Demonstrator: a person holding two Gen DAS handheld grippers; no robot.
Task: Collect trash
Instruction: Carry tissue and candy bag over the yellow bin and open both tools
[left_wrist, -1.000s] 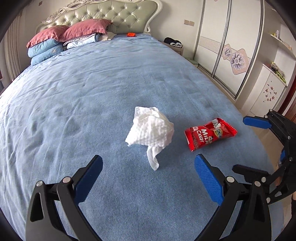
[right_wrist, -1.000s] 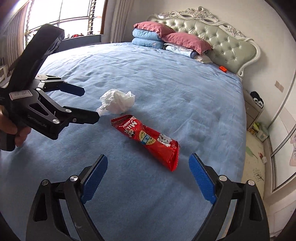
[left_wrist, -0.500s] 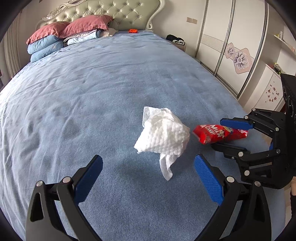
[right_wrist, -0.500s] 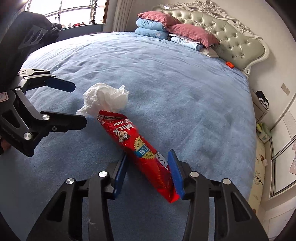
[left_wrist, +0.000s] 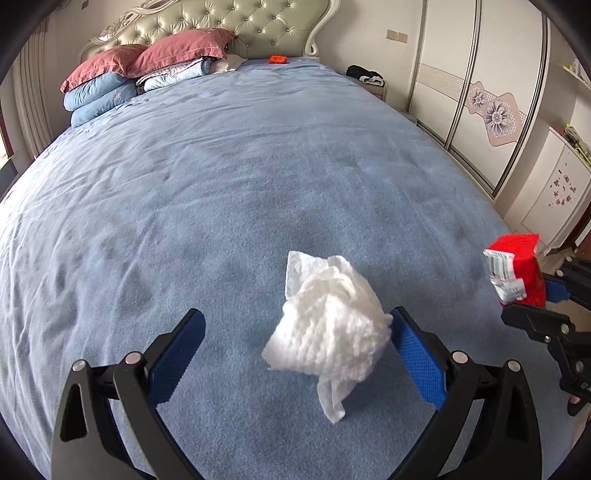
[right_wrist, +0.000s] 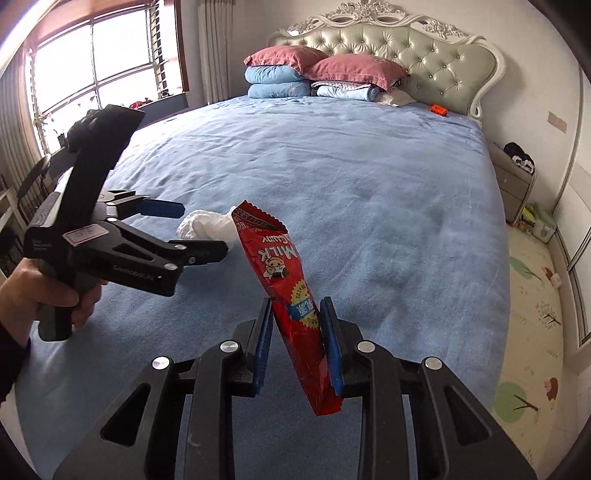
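Note:
A crumpled white tissue (left_wrist: 328, 332) lies on the blue bedspread (left_wrist: 221, 192). My left gripper (left_wrist: 295, 343) is open, its fingers on either side of the tissue, which touches the right finger. My right gripper (right_wrist: 297, 332) is shut on a red milk candy wrapper (right_wrist: 284, 280) and holds it upright above the bed. The wrapper (left_wrist: 517, 269) and right gripper (left_wrist: 543, 299) also show at the right edge of the left wrist view. The right wrist view shows the left gripper (right_wrist: 195, 230) around the tissue (right_wrist: 208, 229).
Pillows and folded quilts (left_wrist: 144, 77) are stacked at the padded headboard. A small orange object (left_wrist: 276, 59) lies near them. A wardrobe (left_wrist: 480, 92) stands on the right, a nightstand (right_wrist: 515, 177) beside the bed, and a play mat (right_wrist: 532, 332) covers the floor.
My right gripper closed on the candy wrapper and lifted it off the bed, tilting it upright. My left gripper moved forward until its fingers flank the tissue.

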